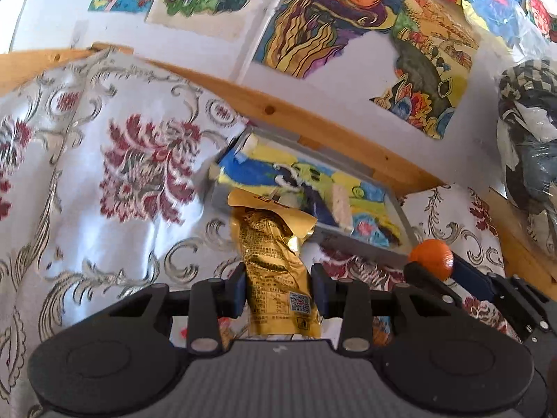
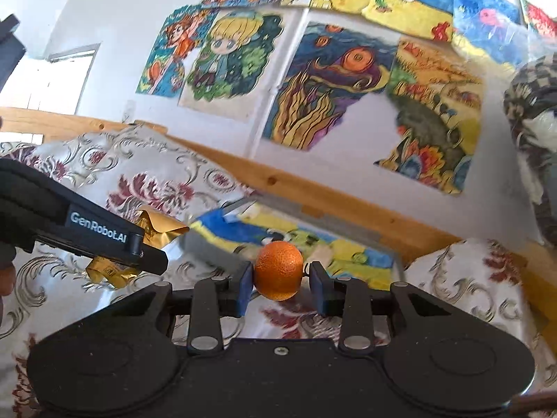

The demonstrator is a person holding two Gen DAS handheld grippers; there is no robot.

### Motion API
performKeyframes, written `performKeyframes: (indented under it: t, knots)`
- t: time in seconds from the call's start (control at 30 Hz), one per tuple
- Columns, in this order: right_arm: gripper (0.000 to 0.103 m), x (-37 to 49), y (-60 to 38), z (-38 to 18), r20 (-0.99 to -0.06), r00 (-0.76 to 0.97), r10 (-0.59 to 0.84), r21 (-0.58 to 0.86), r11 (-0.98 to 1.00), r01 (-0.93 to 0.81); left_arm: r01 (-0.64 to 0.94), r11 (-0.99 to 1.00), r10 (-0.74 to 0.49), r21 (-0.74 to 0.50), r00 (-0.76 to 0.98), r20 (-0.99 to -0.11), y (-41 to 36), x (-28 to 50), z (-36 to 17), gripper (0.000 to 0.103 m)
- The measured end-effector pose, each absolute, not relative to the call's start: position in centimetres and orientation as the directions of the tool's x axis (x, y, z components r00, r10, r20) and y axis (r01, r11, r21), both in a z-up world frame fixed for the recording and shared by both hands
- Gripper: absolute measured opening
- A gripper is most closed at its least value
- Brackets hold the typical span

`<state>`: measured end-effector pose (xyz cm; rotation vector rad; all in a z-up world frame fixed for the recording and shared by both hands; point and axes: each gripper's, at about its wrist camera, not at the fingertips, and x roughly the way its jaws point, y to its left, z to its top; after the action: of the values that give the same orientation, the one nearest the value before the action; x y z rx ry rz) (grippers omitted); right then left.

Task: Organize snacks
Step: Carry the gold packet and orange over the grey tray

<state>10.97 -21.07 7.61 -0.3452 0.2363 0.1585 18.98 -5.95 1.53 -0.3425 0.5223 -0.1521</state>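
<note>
My left gripper is shut on a gold foil snack packet, which stands upright between the blue pads. In the right wrist view that packet shows as crumpled gold foil behind the left gripper's black body. My right gripper holds a small orange between its pads; the left pad touches it and the right pad sits very close. The same orange appears at the right of the left wrist view. Both grippers hover just in front of a grey tray lined with a colourful drawing.
A white cloth with red floral pattern covers the table. A wooden rail runs behind the tray along a wall hung with drawings. A bundle of checkered fabric and plastic sits at the far right.
</note>
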Motion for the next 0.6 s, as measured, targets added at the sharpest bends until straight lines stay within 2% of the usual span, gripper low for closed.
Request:
performKeyframes:
  t: [0.33, 0.6]
  knots:
    - [0.037, 15.1, -24.8, 9.5, -0.181, 0.981, 0.074, -0.331, 0.934, -0.131, 0.091, 0.952, -0.216, -0.292, 0.875, -0.433, -10.2, 23.3, 5.0, 0.041]
    - [0.037, 18.8, -28.9, 8.3, -0.201, 0.98, -0.009, -0.231, 0.972, -0.038, 0.109, 0.958, -0.22, -0.265, 0.873, -0.435, -13.2, 28.2, 5.9, 0.041]
